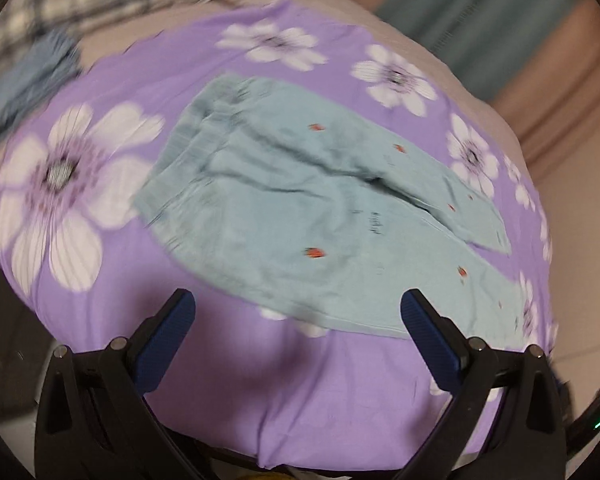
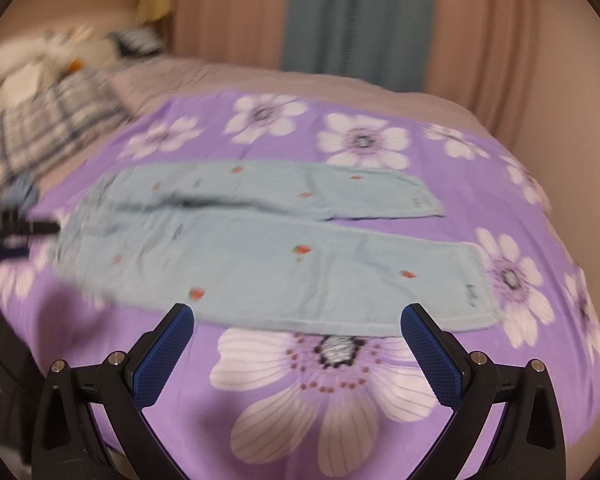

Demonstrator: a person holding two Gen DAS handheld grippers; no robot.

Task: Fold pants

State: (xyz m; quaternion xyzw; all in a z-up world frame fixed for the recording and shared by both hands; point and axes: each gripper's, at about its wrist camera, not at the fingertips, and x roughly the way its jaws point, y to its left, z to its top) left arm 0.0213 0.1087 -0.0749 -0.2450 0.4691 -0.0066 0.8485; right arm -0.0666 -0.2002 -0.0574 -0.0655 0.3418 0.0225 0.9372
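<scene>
We see the pale blue pants (image 2: 268, 248) spread flat on the purple floral sheet (image 2: 340, 400), both legs laid out side by side, unfolded. Our left gripper (image 1: 298, 308) hovers over the near edge with its jaws spread wide, holding nothing. Our right gripper (image 2: 298, 312) is likewise wide open and empty. A plaid cloth (image 2: 52, 128) lies beyond.

The pants (image 2: 268, 248) are lying flat on the bedsheet (image 2: 340, 400), legs side by side, waistband pointing left, curtains (image 2: 360, 16) hanging behind the bed.
</scene>
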